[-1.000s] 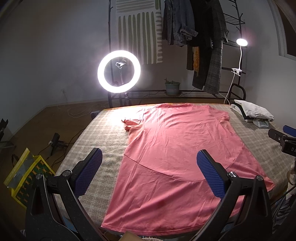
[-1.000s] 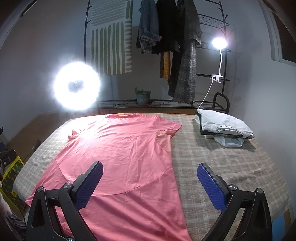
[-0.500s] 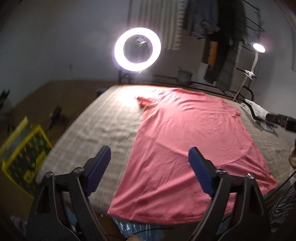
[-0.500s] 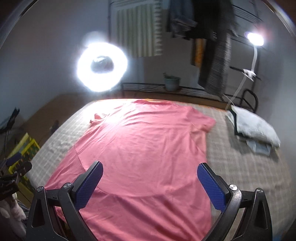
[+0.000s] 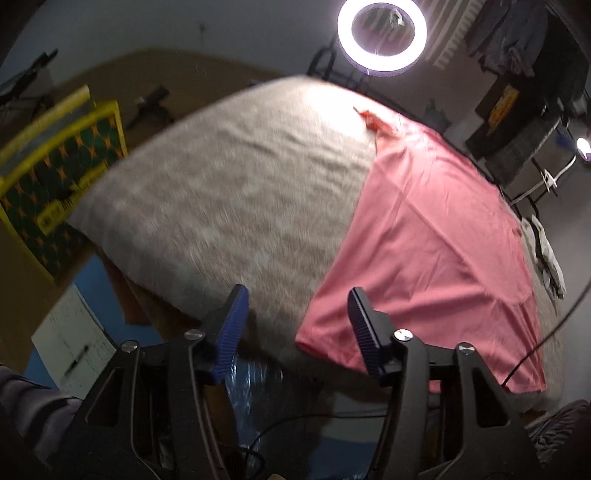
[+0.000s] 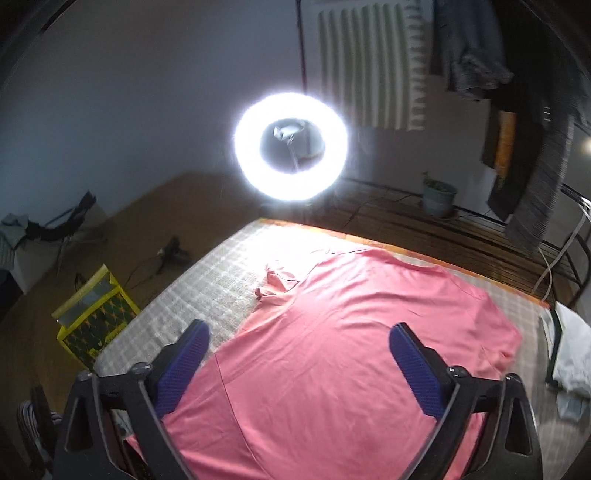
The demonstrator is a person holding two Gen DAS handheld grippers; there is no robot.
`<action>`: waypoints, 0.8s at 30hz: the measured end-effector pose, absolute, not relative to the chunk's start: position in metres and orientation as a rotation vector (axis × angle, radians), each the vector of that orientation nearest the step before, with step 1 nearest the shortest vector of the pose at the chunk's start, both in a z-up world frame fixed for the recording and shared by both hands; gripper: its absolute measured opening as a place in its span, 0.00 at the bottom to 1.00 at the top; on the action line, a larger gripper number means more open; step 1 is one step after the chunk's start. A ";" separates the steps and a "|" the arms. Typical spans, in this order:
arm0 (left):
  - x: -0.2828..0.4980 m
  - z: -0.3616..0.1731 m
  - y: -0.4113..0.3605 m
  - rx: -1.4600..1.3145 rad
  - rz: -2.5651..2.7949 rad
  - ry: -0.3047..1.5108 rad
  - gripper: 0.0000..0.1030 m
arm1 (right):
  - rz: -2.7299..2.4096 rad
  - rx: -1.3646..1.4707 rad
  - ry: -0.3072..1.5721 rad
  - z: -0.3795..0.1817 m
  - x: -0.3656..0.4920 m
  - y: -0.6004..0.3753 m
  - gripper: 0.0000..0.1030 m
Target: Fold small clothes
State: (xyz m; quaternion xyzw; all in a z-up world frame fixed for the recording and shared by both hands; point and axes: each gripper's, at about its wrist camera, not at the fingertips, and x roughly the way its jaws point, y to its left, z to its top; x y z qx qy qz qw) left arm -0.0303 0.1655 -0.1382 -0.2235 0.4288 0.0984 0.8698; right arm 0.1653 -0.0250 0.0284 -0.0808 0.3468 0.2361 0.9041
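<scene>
Left wrist view: the left gripper [image 5: 295, 325] points down at the near edge of the table [image 5: 221, 206], its blue-padded jaws partly spread and closing, with nothing between them. Its right pad hangs over the near left corner of the pink T-shirt [image 5: 424, 236]; whether it touches the cloth cannot be told, since the picture is blurred. Its left pad is over bare checked table cover. Below the jaws, off the table edge, lie something shiny and blue and a dark cable. A grey sleeve [image 5: 26, 402] shows at the lower left. Farther left on the floor stands a yellow-trimmed bag [image 5: 55, 162]. Beyond the gripper the T-shirt spreads flat away to the right, one sleeve bunched at its far left corner. Past the table a ring light [image 5: 382, 35] glows, with hanging clothes [image 5: 517, 48] to its right.

Right wrist view: the right gripper [image 6: 299, 354] hangs above the T-shirt [image 6: 351, 350], its jaws spread wide and just closing, holding nothing. Its left pad is over the shirt's left edge, its right pad over the body of the shirt. Ahead, the crumpled sleeve lies on the table cover [image 6: 221, 266]. To the right, at the table's edge, sits a pile of white cloth [image 6: 572, 350]. Beyond the far edge are a ring light [image 6: 291, 146] and a potted plant [image 6: 439, 192] on a low rack.
</scene>
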 end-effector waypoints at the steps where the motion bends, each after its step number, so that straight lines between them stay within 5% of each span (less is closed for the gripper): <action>1: -0.029 -0.142 0.164 -0.474 0.193 0.908 0.55 | 0.495 -0.161 0.735 0.029 0.174 -0.017 0.89; 5: -0.020 -0.154 0.155 -0.477 0.154 0.950 0.55 | 0.537 -0.075 0.833 0.023 0.219 0.001 0.75; 11: -0.012 -0.158 0.147 -0.465 0.155 0.950 0.53 | 0.520 -0.064 0.894 0.003 0.280 0.043 0.74; 12: -0.012 -0.158 0.147 -0.469 0.158 0.946 0.50 | 0.518 -0.065 0.902 -0.001 0.289 0.050 0.74; 14: -0.010 -0.159 0.146 -0.481 0.149 0.947 0.20 | 0.518 -0.058 0.931 -0.013 0.308 0.065 0.74; 16: -0.006 -0.161 0.148 -0.515 0.116 0.955 0.03 | 0.505 -0.063 0.958 -0.028 0.328 0.081 0.73; 19: -0.003 -0.161 0.149 -0.576 0.053 0.948 0.01 | 0.478 -0.078 1.027 -0.059 0.360 0.103 0.60; 24: -0.002 -0.152 0.149 -0.604 0.012 0.918 0.00 | 0.464 -0.104 1.109 -0.107 0.403 0.139 0.56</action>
